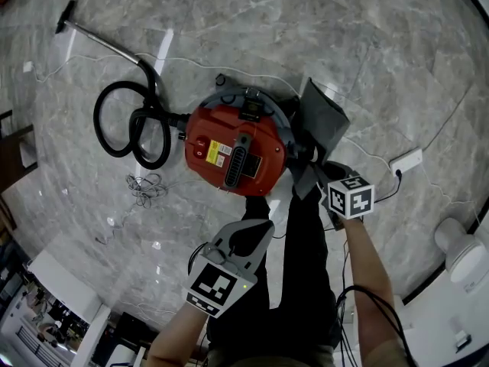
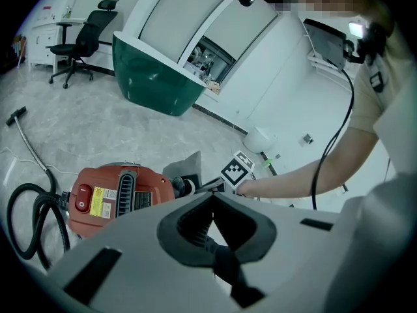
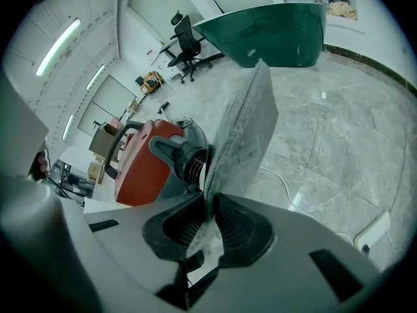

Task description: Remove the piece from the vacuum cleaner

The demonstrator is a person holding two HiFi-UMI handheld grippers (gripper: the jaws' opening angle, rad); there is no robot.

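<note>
A red canister vacuum cleaner (image 1: 237,151) lies on the marble floor, also seen in the left gripper view (image 2: 117,197) and the right gripper view (image 3: 140,162). A grey cloth dust bag (image 1: 321,121) hangs from a ribbed port on its right side. My right gripper (image 1: 308,177) is shut on the bag's lower edge (image 3: 244,129), the cloth pinched between its pads (image 3: 212,204). My left gripper (image 1: 258,223) hovers just in front of the vacuum, shut, with nothing in it (image 2: 210,199).
A black hose (image 1: 122,125) loops left of the vacuum and runs into a metal wand (image 1: 99,40). A tangle of thin cable (image 1: 145,186) lies by the hose. A white power block (image 1: 405,161) with cord lies to the right. The person's dark trouser legs (image 1: 298,281) stand below the vacuum.
</note>
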